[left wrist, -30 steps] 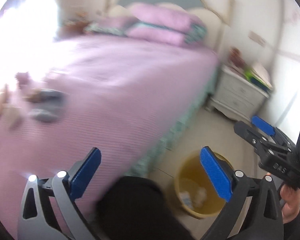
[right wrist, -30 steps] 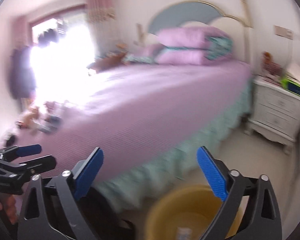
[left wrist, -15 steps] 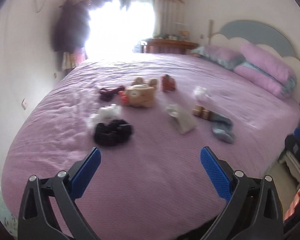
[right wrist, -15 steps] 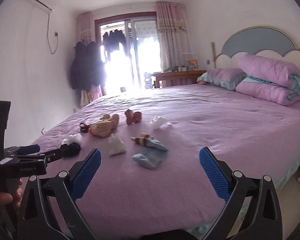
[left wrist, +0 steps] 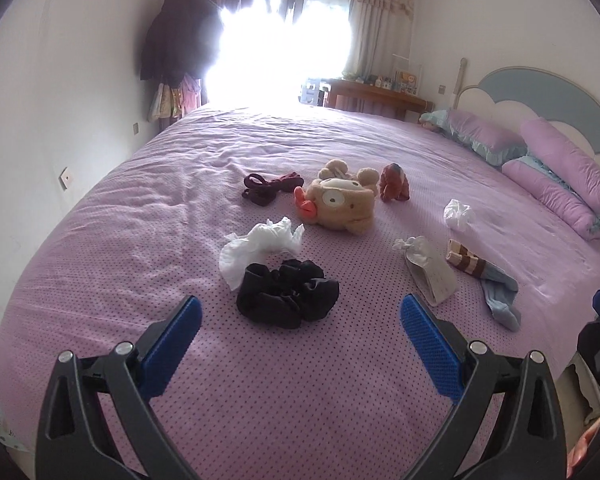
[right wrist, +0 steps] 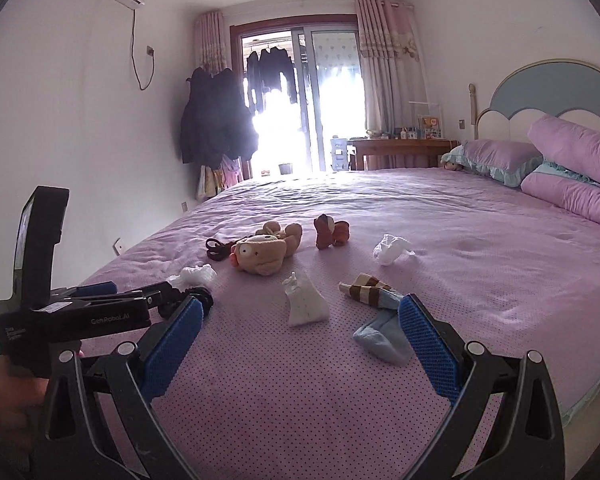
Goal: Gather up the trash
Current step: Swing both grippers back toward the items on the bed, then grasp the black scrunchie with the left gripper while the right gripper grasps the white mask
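Three pieces of white trash lie on the purple bed (left wrist: 112,240): a crumpled tissue (left wrist: 260,246) (right wrist: 194,275) at the left, a knotted white bag (left wrist: 430,270) (right wrist: 304,300) in the middle, and a crumpled wad (left wrist: 458,214) (right wrist: 392,249) farther right. My left gripper (left wrist: 298,346) is open and empty, just short of a black scrunchie (left wrist: 286,298); it also shows in the right wrist view (right wrist: 140,298). My right gripper (right wrist: 298,346) is open and empty, near the bed's front edge, short of the white bag.
Also on the bed are a brown plush toy (left wrist: 340,206), a small reddish toy (left wrist: 394,188), a dark red hair band (left wrist: 270,188), a striped blue sock (left wrist: 486,280) and pillows (left wrist: 556,180). The wall (left wrist: 60,100) is at the left.
Both views swung left from the yellow bin and nightstand on the floor to the bed top. Over the last half second both grippers moved closer to the items on the bed.
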